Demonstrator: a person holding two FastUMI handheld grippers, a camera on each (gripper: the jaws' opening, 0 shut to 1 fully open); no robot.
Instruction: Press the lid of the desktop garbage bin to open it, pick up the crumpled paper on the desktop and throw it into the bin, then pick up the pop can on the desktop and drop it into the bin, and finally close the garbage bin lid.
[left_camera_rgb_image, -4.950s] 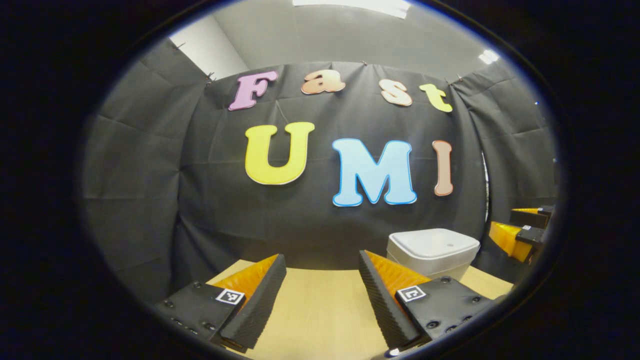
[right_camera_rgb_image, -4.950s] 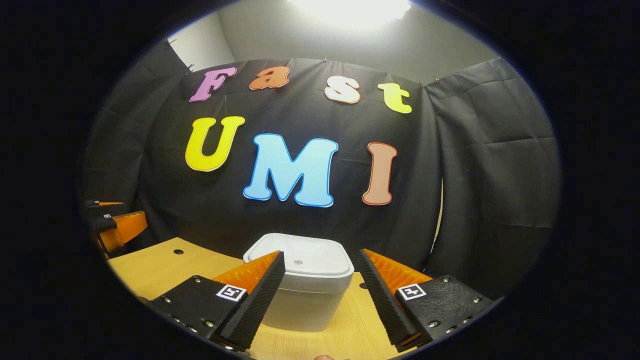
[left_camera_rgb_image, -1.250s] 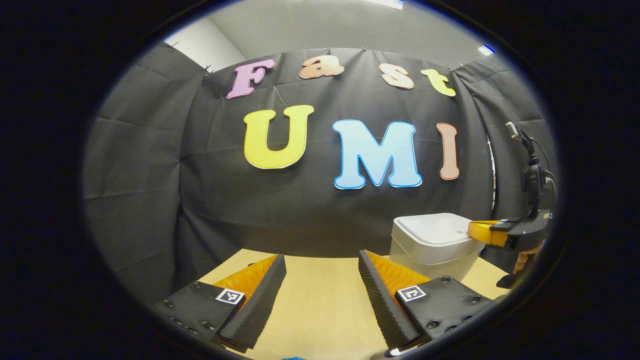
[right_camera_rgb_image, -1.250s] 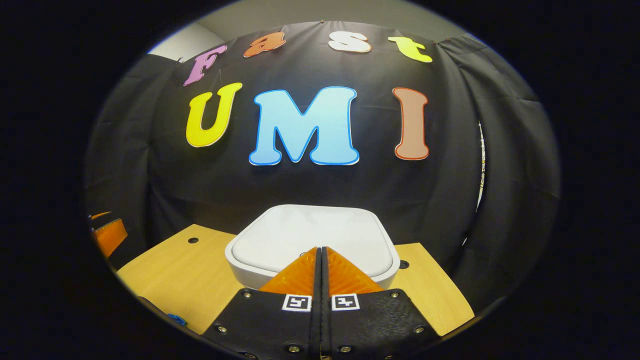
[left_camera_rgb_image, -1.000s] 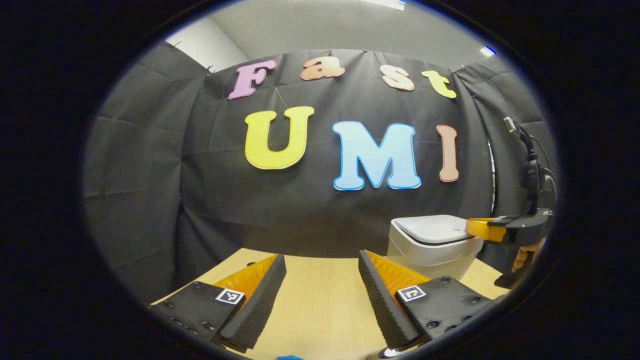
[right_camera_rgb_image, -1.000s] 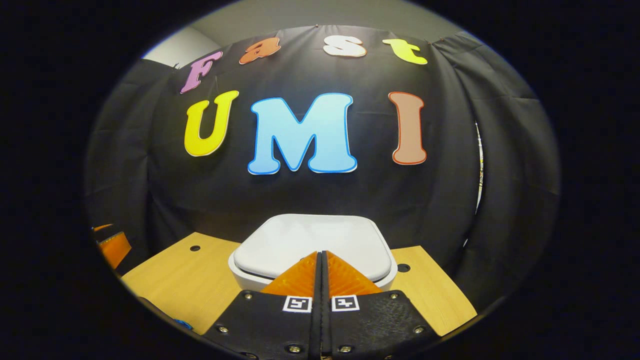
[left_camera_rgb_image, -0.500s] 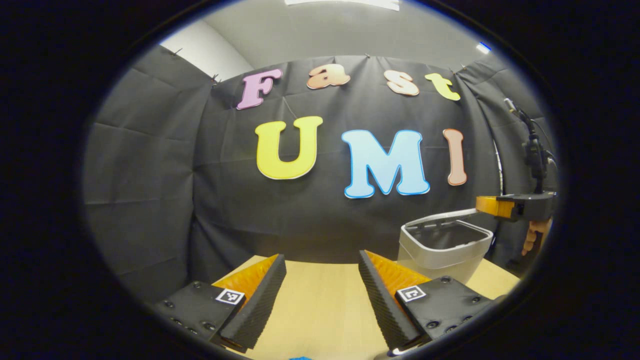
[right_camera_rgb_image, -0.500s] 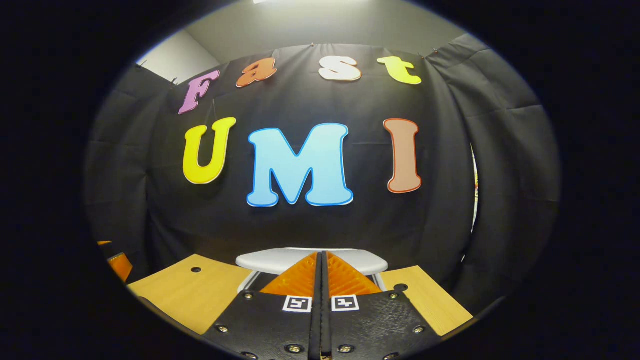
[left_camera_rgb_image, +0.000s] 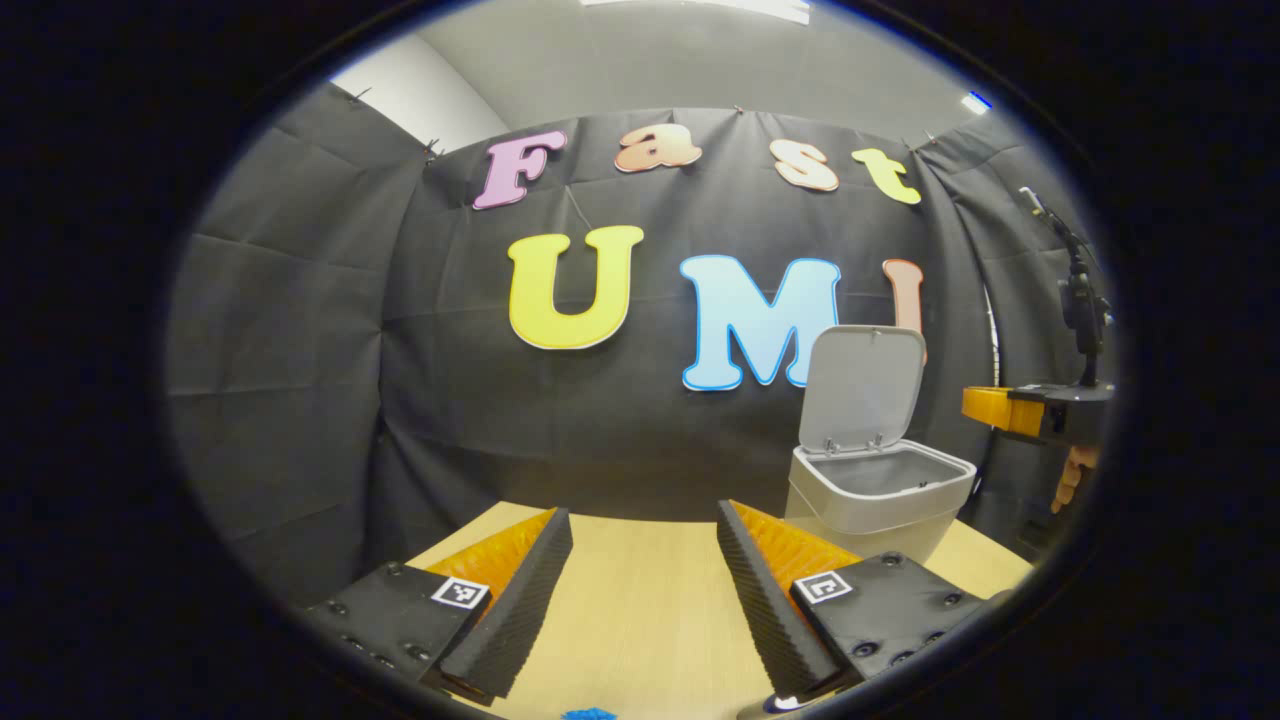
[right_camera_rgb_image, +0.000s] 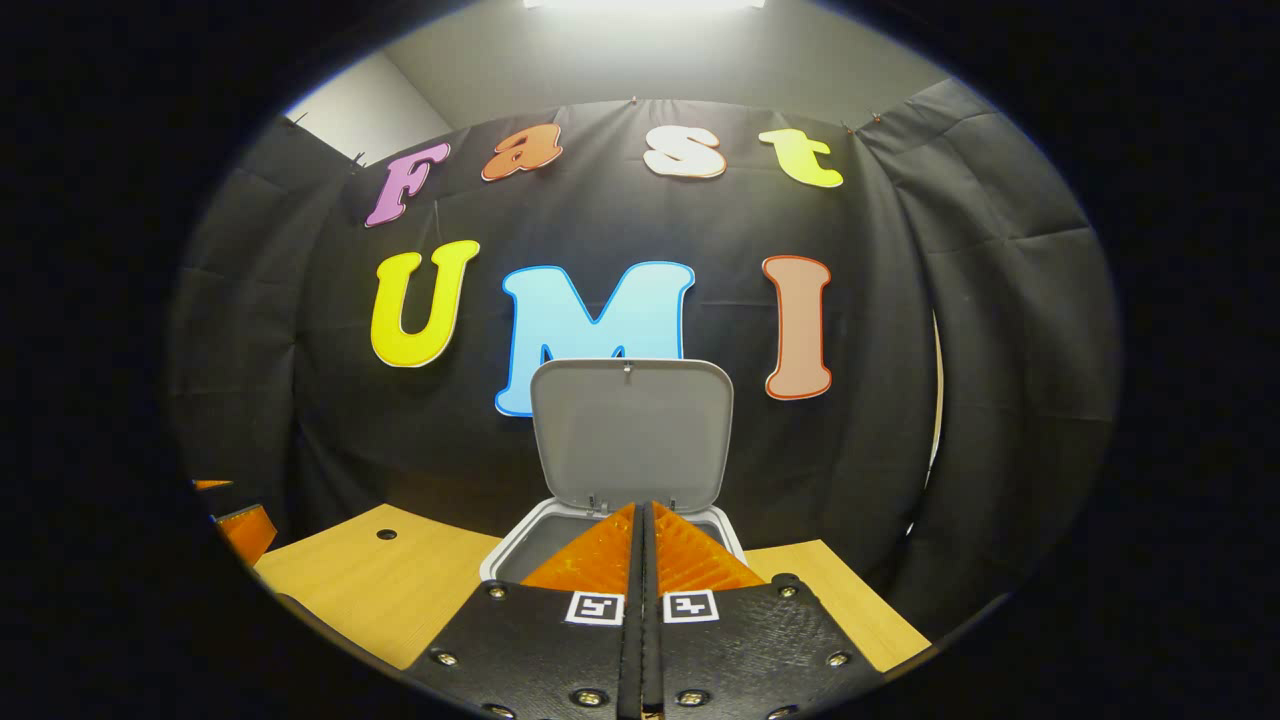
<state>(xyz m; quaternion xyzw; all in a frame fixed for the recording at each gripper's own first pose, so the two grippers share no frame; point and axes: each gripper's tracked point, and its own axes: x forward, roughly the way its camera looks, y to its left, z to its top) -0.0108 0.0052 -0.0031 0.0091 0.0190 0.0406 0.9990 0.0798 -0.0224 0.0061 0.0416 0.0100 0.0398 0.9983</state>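
Note:
The white desktop bin (left_camera_rgb_image: 868, 500) stands on the wooden table at the right of the left gripper view, its lid (left_camera_rgb_image: 862, 385) swung upright and the inside open. My left gripper (left_camera_rgb_image: 643, 510) is open over bare table, to the left of the bin, with nothing between its fingers. My right gripper (left_camera_rgb_image: 985, 405) hovers level just right of the bin, above its rim. In the right gripper view that gripper (right_camera_rgb_image: 641, 506) is shut on nothing, pointing over the bin's near rim (right_camera_rgb_image: 505, 550), with the raised lid (right_camera_rgb_image: 630, 435) straight ahead.
The booth's black cloth wall rises right behind the bin. The wooden table (right_camera_rgb_image: 380, 590) has small round holes (right_camera_rgb_image: 386, 534) left and right of the bin. A hand (left_camera_rgb_image: 1070, 480) shows under the right gripper. A small blue thing (left_camera_rgb_image: 588, 714) lies at the near table edge.
The bin lid has sprung from half raised to fully upright. My shut right gripper has stayed just above the bin's front rim. The left gripper has barely moved.

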